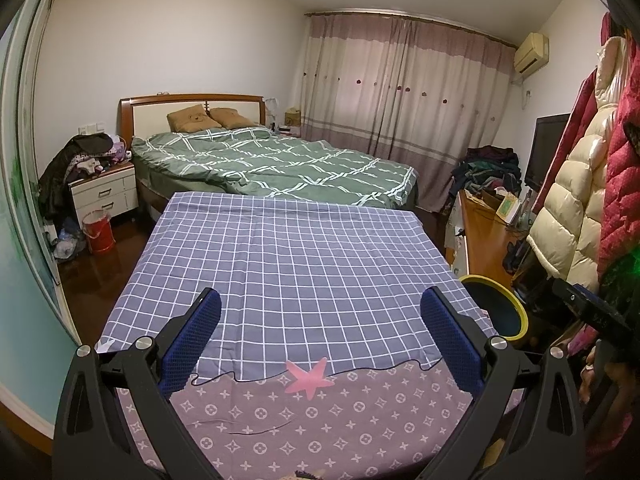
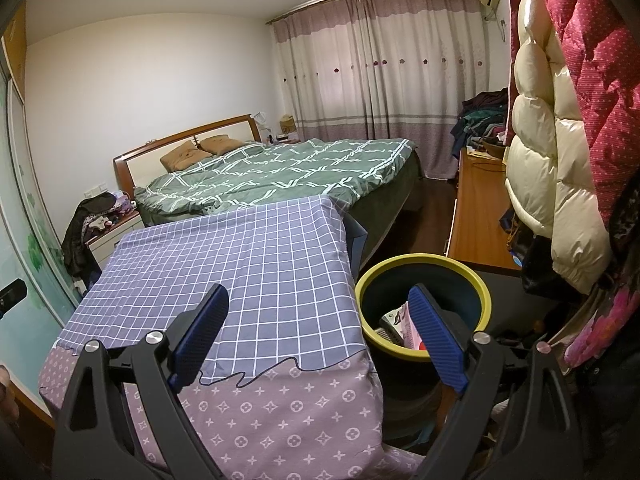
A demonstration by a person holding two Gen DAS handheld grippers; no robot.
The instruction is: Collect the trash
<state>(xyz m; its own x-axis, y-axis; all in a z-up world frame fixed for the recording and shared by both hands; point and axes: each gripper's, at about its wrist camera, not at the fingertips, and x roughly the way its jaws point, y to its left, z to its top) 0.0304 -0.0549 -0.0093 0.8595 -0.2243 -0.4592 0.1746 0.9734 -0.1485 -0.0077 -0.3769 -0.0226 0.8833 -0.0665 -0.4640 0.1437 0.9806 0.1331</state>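
Both grippers are idling w/ jaws spread wide, nothing between the pads. Left gripper (image 1: 320, 320) is hanging over the blue grid cloth (image 1: 296, 264) that's covering the table; right gripper (image 2: 320, 320) is straddling the table's right edge and the bin.

Trash: the only bits I'm seeing are already sitting inside the yellow-rimmed bin (image 2: 486, 292), printed wrappers/paper (image 2: 394, 320) at the bottom, partly hidden behind the right gripper's finger. Table top is looking bare in both views. So judging the collecting as done or nearly, unless more is lying out of frame.

Risks from here:
- Right gripper's right finger (image 2: 436, 340) is hovering right over the bin mouth. Any drop or swing toward the rim is likely knocking the bin, which is standing tight betw. table and the wooden cabinet (image 2: 476, 216), so it's tipping rather than sliding.
- Cloth is just draped, w/ a loose dark thread (image 2: 256, 376) trailing at the hem. A pad dragging across is prob. snagging it and pulling the cloth off the table.
- Puffy cream coat (image 2: 548, 152) and the red quilted coat (image 2: 592, 60) are hanging close on the right; a wide right-hand move is brushing them, maybe dumping one onto the bin.
- Floor clutter by the red bucket (image 1: 98, 232) might be trash too; can't tell at this res, so grabbing there is risking a wrong pick.
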